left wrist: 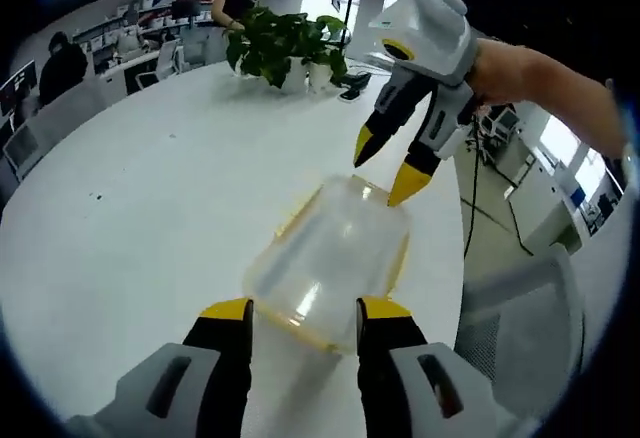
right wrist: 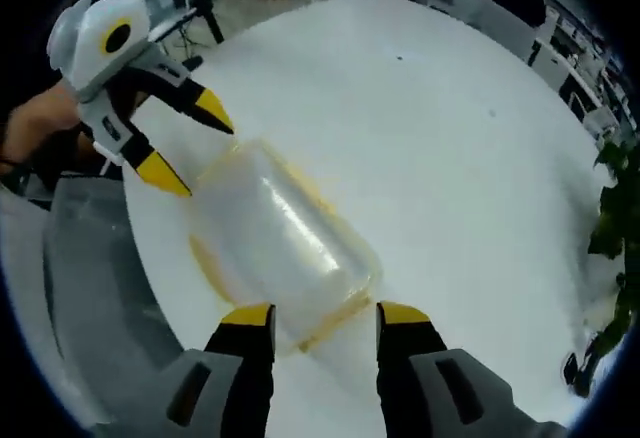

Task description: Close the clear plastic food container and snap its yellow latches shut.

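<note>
- Container (left wrist: 328, 263) sits near the white table (left wrist: 130, 218) edge, between your grippers.
- Left gripper (left wrist: 305, 310) and right gripper (right wrist: 325, 313): jaws apart, at opposite ends.
- Chair (left wrist: 525, 318) beside edge; plant (left wrist: 285, 46) far off.

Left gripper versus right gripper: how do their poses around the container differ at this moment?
The left gripper sits at one short end of the clear container, its fingers spread on either side of that end; the right gripper is at the opposite end, likewise spread. In the left gripper view, the right gripper comes down from above, a hand behind it. Both are open, yellow-tipped, and not visibly clamping the container on the white table.
</note>
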